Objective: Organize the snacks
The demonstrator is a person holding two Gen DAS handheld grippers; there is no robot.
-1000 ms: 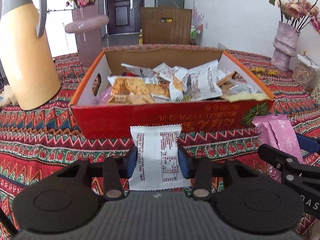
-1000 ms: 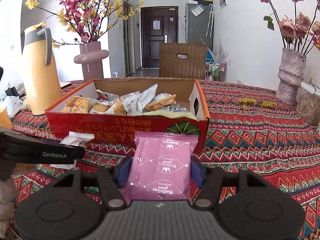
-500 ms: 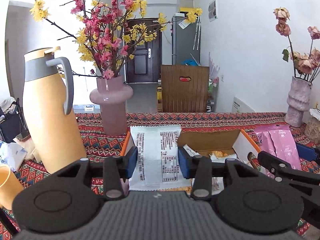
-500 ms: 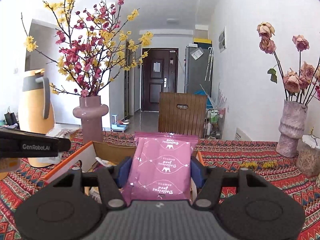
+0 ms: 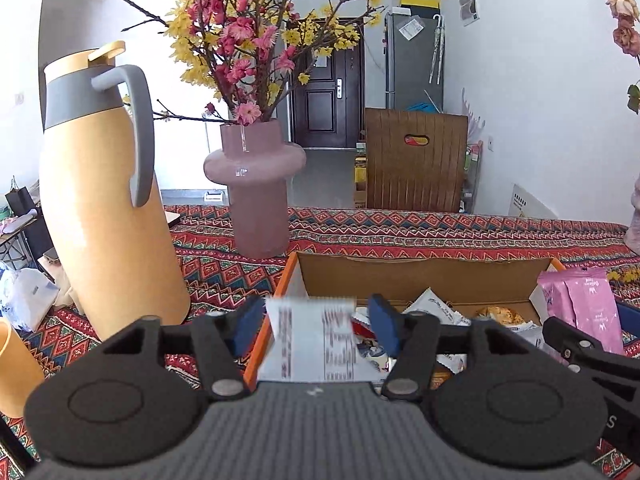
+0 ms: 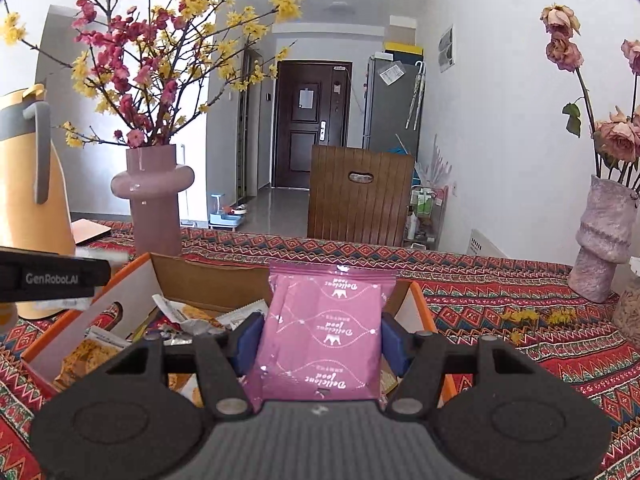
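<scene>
An orange-rimmed cardboard box (image 5: 420, 276) holding several snack packets lies below both grippers. My left gripper (image 5: 316, 326) is over its left wall with its jaws opening. A white printed packet (image 5: 316, 344), blurred, hangs loose between the blue pads with gaps on both sides. In the right wrist view the box (image 6: 208, 280) is ahead and below. My right gripper (image 6: 318, 338) is shut on a pink snack packet (image 6: 320, 328), held upright over the box's right half. The same pink packet (image 5: 578, 304) shows at the right of the left wrist view.
A tall yellow thermos jug (image 5: 100, 200) stands left of the box. A pink vase of flowering branches (image 5: 256, 188) stands behind it, and a second vase of dried roses (image 6: 604, 236) is at the far right. A patterned cloth (image 6: 500, 296) covers the table; a wooden chair back (image 6: 360, 196) rises beyond.
Both grippers rose from the table's near side and moved forward over the box. The left jaws spread and the white packet came loose, blurred. The right still clamps the pink packet.
</scene>
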